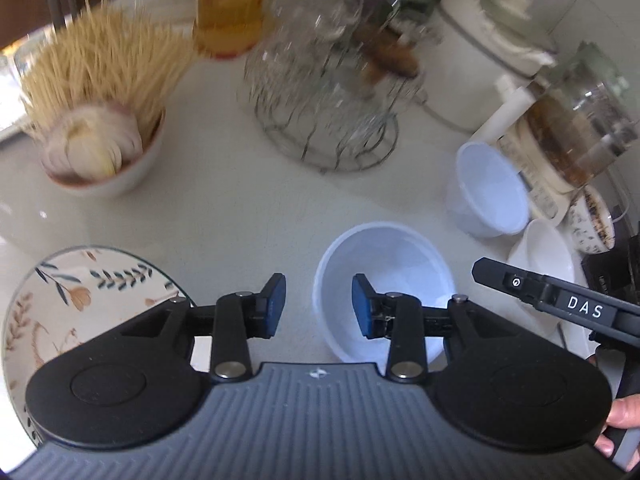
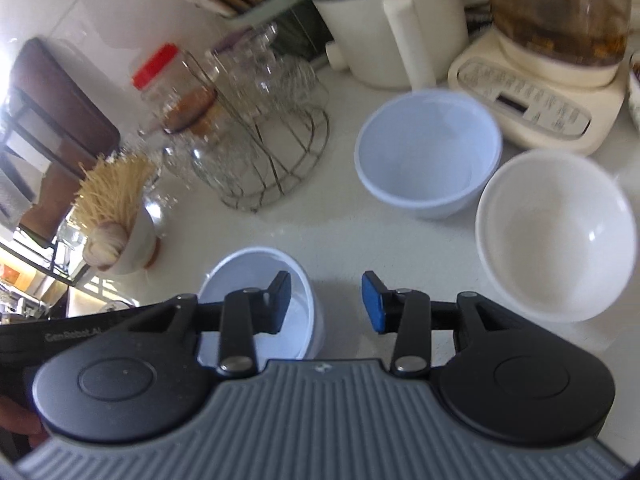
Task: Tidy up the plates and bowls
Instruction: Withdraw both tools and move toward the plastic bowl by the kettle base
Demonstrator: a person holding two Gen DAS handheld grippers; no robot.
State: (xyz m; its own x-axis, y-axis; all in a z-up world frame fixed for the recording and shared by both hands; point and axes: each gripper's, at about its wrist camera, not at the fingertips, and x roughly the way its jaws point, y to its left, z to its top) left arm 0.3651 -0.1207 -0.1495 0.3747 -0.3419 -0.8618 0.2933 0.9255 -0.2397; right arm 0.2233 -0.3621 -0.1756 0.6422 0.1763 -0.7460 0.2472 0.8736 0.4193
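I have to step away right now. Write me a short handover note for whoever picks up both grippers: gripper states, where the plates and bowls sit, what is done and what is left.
Left gripper: open, empty, above the near pale-blue bowl.
Right gripper: open, empty, with that same bowl by its left finger.
Counter: floral plate to the left of the near bowl; second pale-blue bowl in front of the cream appliance; white bowl beside it, the two close, contact unclear.
Done: nothing is stacked; all three bowls stand apart and look empty.
Left: probably nest the bowls and place the plate.
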